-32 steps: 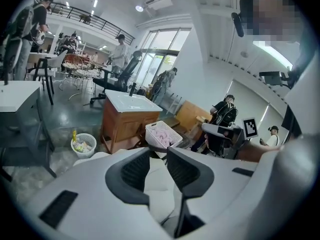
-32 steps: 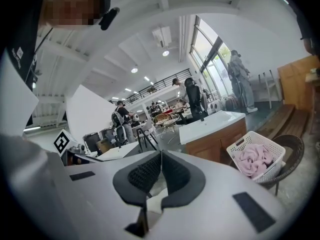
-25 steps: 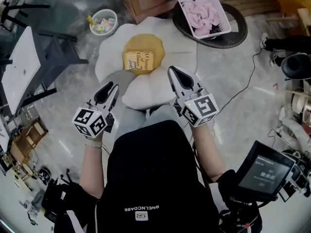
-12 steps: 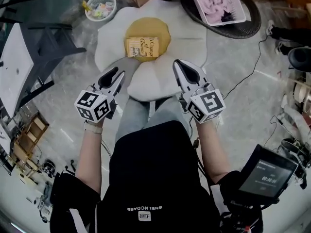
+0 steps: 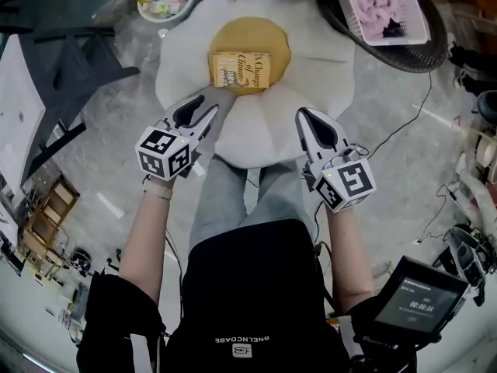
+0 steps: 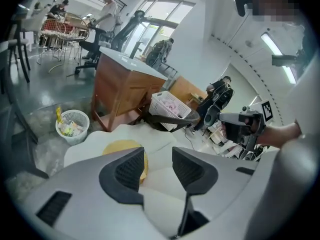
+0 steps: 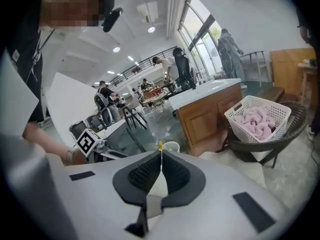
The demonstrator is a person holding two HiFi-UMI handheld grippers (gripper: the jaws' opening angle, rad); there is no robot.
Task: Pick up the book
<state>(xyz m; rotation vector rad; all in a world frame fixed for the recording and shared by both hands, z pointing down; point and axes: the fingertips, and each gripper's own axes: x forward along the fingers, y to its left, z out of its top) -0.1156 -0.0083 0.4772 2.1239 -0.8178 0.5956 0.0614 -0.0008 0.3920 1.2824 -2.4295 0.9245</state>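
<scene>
now that both have sunk nearer, the left gripper (image 5: 206,106) is opening its empty jaws, the right gripper (image 5: 305,115) keeps its pressed together; the book (image 5: 241,71) lies untouched ahead on the fried-egg cushion (image 5: 318,76).

Open-plan office hall, wooden counter (image 6: 125,91), office chairs (image 6: 85,51), tall windows (image 6: 155,26)

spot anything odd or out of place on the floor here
Only the book: it lies flat on the yellow centre of the egg-shaped cushion, an unusual spot for a book. Nothing looks spilled or damaged.
</scene>
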